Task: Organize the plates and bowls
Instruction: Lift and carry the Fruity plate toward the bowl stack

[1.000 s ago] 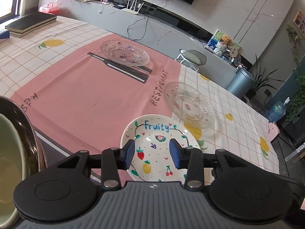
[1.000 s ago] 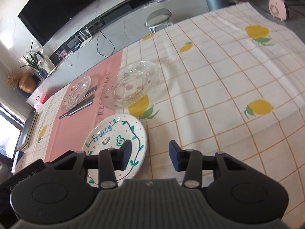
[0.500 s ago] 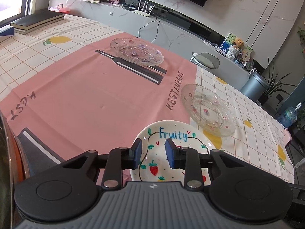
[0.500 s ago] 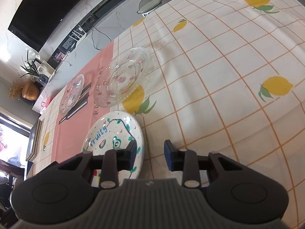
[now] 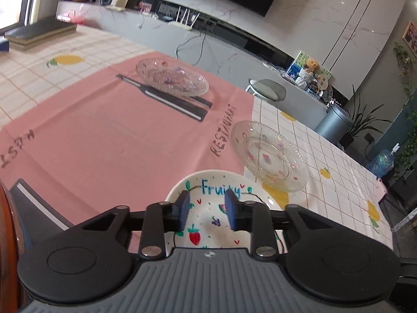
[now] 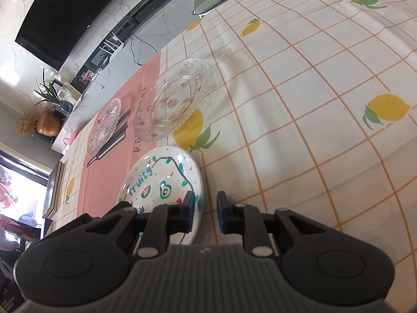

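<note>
Two grippers hang low over the near edge of the desk, both tilted down toward the same white plate lettered "Fruity" (image 5: 221, 208). The left gripper (image 5: 207, 210) stands partly open above the plate's painted face, nothing between its jaws; they narrowed and then widened again within the last half second. The right gripper (image 6: 206, 212) straddles the plate's right-hand rim (image 6: 198, 182), its left finger over the plate and its right finger over the checked lemon tablecloth (image 6: 312, 104). Its jaws have just been closing and are now narrow, but a gap still shows and I see no pad pressing on the rim, so it is not gripping yet. That straddling pose reads as lining up an edge pinch, the sensible way to lift a flat plate.

Just beyond the painted plate, near but not touching it as far as I can tell, a clear glass plate (image 5: 269, 156) with small pink dots sits where the pink placemat (image 5: 104, 143) meets the tablecloth. Farther off on the placemat lies a second glass plate (image 5: 172, 79), resting over printed cutlery.

Compared with a second ago, both cameras sit closer to the painted plate, and the green bowl at the left edge has slipped out of the left view, leaving only a dark rim (image 5: 4, 221).
</note>
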Motion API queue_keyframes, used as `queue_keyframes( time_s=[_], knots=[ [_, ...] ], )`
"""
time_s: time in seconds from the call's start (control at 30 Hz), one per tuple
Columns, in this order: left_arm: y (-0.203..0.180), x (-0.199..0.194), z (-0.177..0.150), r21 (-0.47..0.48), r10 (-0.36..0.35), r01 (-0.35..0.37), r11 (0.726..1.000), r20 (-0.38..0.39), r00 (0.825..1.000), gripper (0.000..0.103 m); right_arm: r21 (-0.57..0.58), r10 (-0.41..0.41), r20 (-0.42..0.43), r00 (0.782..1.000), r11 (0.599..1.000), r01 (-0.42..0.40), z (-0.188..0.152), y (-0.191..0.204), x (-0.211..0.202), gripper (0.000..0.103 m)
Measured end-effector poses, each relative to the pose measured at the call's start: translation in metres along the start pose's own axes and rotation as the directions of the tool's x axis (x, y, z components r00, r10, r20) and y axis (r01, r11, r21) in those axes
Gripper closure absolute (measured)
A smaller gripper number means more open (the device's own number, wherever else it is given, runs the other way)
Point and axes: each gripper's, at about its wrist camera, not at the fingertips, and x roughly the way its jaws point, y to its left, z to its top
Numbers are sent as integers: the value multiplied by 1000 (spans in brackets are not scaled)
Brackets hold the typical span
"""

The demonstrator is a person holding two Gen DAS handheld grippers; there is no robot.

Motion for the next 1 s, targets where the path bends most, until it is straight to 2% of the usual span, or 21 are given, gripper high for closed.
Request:
queue_keyframes(
  time_s=[0.07,0.13,0.27,0.4,0.5,0.57,0.67,0.7,0.87,1.0],
  knots=[
    [-4,0,-1,19,43,-43,999,17,999,58,-4,1,-1,1000,1000,-1,0,1,0,84],
    [-2,4,-1,12,59,-59,998,-2,998,55,-7,3,-1,1000,1000,-3,0,1,0,84],
    [0,6,1,13,78,-78,997,18,997,53,-14,4,3,1000,1000,-4,0,1,1,84],
    [8,14,4,-15,151,-150,988,5,989,48,-24,1,7,1000,1000,-1,-1,3,1,84],
    [14,18,4,-25,124,-125,992,-23,992,49,-36,-1,9,1000,999,1,-1,4,2,84],
    [15,18,3,-17,119,-119,993,-27,993,58,-40,2,9,1000,999,-1,-2,5,2,84],
    [15,20,4,-18,99,-100,995,-48,994,77,-46,3,11,1000,999,-2,-2,6,3,84],
    [14,20,4,-19,93,-94,995,-52,994,80,-48,4,11,1000,999,-3,-3,6,3,84],
    [12,15,1,-12,70,-71,997,-78,994,84,-32,-3,5,1000,999,3,-2,3,2,92],
    [9,11,-6,5,39,-39,999,-89,995,85,6,-18,18,1000,1000,18,1,-3,-1,92]
  ],
)
